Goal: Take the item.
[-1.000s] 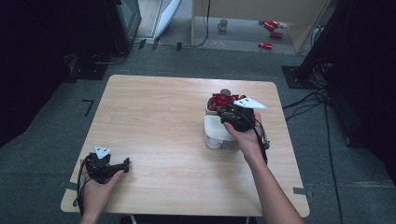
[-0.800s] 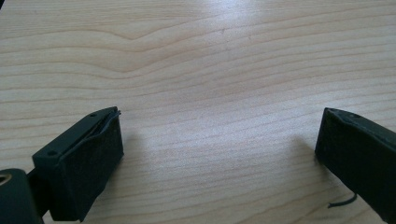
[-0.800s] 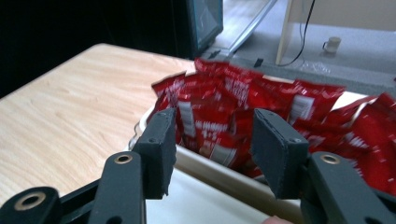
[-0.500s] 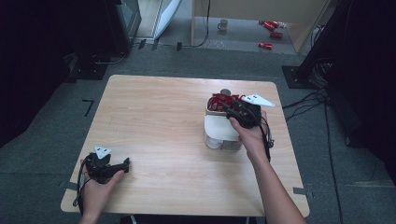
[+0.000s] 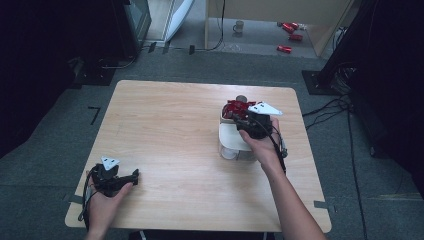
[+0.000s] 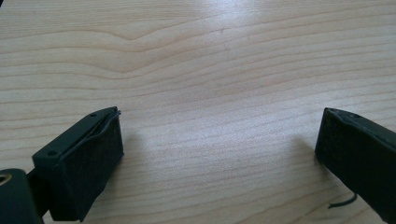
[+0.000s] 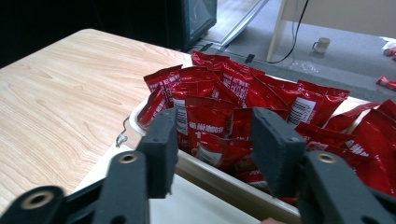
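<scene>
A white container [image 5: 235, 142] stands on the right half of the wooden table [image 5: 175, 130], its far end packed with several red packets [image 5: 236, 106]. My right gripper [image 5: 239, 119] hangs over that end. In the right gripper view its jaws [image 7: 215, 140] straddle upright red packets [image 7: 208, 116] above the container's rim [image 7: 210, 179]. The jaws have just been closing, and I see a gap at the pads, so nothing is clamped. My left gripper [image 5: 132, 175] rests at the table's near left corner. It [image 6: 219, 149] is wide open over bare wood.
On the floor beyond the table are a mug [image 5: 239, 26], a few loose red packets [image 5: 290, 30] and cables. Dark equipment stands at both sides. The table's left and middle are bare wood.
The right hand has shifted a little over the packets in the container. The left hand has stayed still.
</scene>
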Available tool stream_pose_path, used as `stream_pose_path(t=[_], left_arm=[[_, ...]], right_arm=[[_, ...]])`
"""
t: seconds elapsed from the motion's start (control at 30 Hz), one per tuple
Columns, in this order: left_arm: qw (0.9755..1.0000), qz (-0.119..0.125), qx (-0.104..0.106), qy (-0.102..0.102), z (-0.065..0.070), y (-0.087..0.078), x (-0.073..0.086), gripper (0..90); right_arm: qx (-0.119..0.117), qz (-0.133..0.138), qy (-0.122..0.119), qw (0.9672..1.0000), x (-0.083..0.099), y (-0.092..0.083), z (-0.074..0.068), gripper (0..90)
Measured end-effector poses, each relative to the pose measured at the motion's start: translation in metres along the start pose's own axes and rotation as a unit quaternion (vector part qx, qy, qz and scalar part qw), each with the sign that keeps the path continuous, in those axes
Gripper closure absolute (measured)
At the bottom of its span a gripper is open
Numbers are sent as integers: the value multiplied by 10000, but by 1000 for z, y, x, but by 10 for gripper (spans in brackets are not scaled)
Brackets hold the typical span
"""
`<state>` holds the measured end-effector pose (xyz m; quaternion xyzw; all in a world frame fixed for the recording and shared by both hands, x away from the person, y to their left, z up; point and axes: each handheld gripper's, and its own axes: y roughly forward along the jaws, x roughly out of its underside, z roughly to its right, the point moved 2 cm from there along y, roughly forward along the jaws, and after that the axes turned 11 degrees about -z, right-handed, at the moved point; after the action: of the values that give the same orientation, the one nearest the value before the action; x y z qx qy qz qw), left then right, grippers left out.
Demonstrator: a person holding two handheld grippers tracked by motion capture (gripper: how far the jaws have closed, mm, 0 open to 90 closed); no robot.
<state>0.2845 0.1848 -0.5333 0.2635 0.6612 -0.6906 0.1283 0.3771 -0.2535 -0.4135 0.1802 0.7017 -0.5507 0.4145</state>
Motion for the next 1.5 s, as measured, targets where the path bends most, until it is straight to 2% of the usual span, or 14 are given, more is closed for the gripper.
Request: stream_pose_path(t=[0.2, 0.23, 0.33, 0.43, 0.53, 0.8, 0.97, 1.1, 1.17, 1.23, 1.27, 1.37, 1.5], left_arm=[[10000, 1, 4, 5, 0, 0, 0, 11], [10000, 1, 5, 5, 0, 0, 0, 11], [10000, 0, 5, 5, 0, 0, 0, 11], [10000, 0, 6, 5, 0, 0, 0, 11], [10000, 2, 8, 6, 0, 0, 0, 11], [10000, 3, 9, 6, 0, 0, 0, 11], [10000, 2, 10, 7, 0, 0, 0, 11], [10000, 2, 9, 8, 0, 0, 0, 11], [10000, 3, 10, 7, 0, 0, 0, 11], [10000, 2, 10, 9, 0, 0, 0, 11], [10000, 1, 10, 9, 0, 0, 0, 11], [10000, 2, 9, 7, 0, 0, 0, 12], [10000, 1, 9, 9, 0, 0, 0, 11]], right_arm=[[-172, 73, -65, 9998, 1, -2, -2, 614], [-347, 162, -98, 9992, 1, -3, -4, 609], [-342, 137, -41, 9993, 2, -1, -3, 598], [-218, -158, 31, 9996, 6, 6, -2, 562], [-196, -206, -9, 9996, 6, 6, -4, 558], [-369, -216, 293, 9987, 3, 9, -4, 556], [-567, -146, 446, 9973, 1, 9, -6, 664], [-645, -107, 466, 9968, 1, 8, -6, 727], [-644, -89, 463, 9968, 1, 7, -6, 785], [-505, -36, 402, 9979, 1, 4, -5, 837], [-511, -26, 393, 9979, 1, 3, -5, 855], [-432, 7, 296, 9986, 0, 2, -5, 884], [-423, 104, 311, 9986, -2, -1, -4, 900]])
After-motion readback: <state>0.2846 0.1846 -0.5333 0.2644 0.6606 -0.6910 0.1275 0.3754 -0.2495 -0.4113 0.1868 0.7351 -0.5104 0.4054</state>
